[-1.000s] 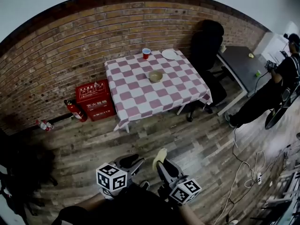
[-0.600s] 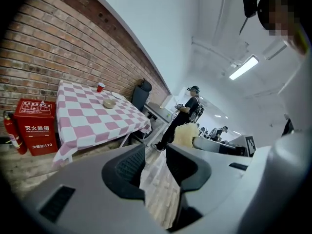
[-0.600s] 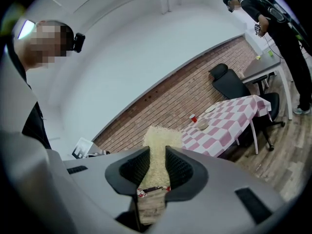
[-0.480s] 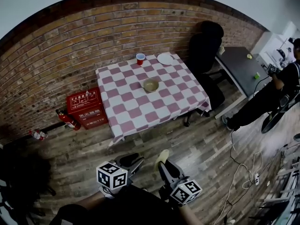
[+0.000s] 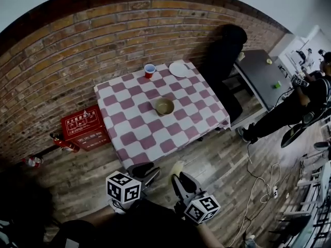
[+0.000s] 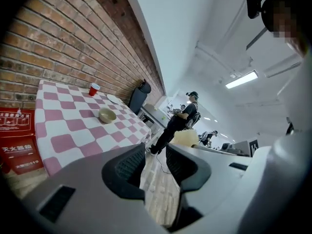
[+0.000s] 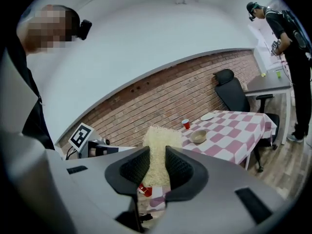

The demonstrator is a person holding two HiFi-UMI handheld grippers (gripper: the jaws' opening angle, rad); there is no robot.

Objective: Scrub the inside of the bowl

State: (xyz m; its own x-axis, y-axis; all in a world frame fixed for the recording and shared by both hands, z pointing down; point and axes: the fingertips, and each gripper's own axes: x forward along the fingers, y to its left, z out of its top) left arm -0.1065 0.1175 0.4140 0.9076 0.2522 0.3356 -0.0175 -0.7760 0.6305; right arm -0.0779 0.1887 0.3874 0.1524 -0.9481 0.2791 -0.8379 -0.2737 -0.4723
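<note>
my right claw (image 7: 157, 165) is clenched on the pale yellow fibrous scrubbing pad (image 7: 158, 143), carried ready for scrubbing. my left claw (image 6: 155, 160) is released and empty, free to steady the small tan round bowl (image 5: 164, 106), which sits mid-way on the pink-and-white checked bench (image 5: 129, 125), well apart from both.

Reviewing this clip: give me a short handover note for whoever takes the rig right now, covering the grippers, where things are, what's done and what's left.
Left gripper: jaws apart, nothing between them.
Right gripper: shut on a pale scrub pad.
Bowl: upright near the middle of the checked table; a red cup and a white plate stand at the wall side.
Done: pad in hand. Both grippers are over the floor, short of the table.
Left: reach the bowl, probably steady it with the left gripper, and scrub its inside.
</note>
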